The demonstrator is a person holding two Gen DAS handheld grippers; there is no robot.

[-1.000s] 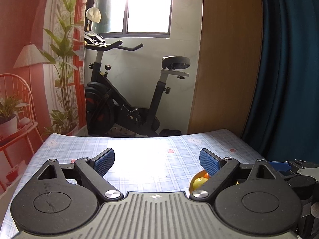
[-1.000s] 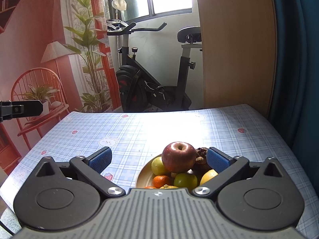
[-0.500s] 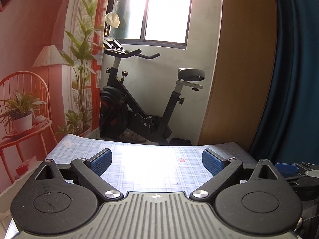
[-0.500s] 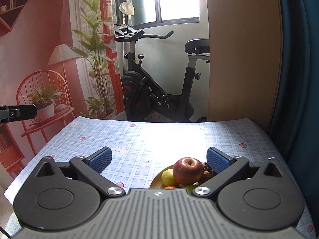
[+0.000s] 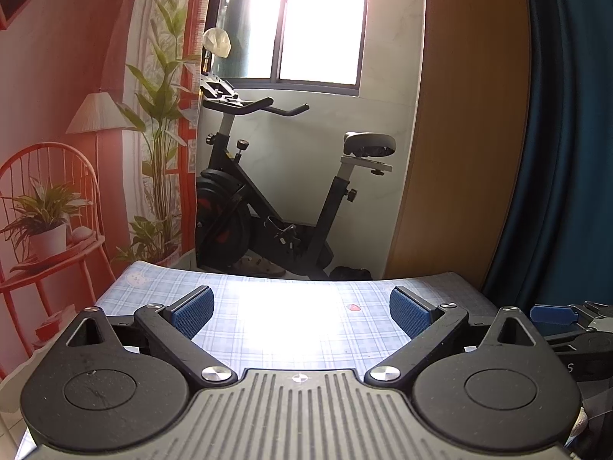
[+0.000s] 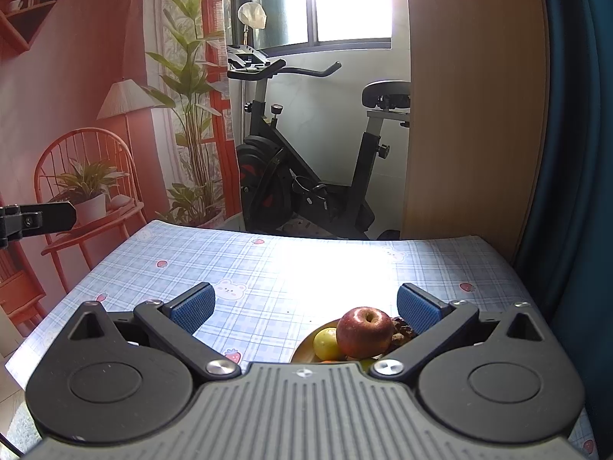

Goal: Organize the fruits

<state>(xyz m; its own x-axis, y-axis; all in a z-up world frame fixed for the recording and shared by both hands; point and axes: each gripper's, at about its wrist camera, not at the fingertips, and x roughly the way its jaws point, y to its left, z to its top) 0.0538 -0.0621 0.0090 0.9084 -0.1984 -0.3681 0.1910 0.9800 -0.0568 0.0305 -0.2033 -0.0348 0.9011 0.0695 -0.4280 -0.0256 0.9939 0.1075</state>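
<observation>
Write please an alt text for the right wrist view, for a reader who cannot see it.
The right gripper, its blue-padded fingers open and empty, hangs above a plate of fruit topped by a red apple, on a blue checked tablecloth. An exercise bike stands beyond, under a bright window.

Table (image 6: 268, 268) in blue checked cloth — plate (image 6: 306, 349) of fruit at near edge
</observation>
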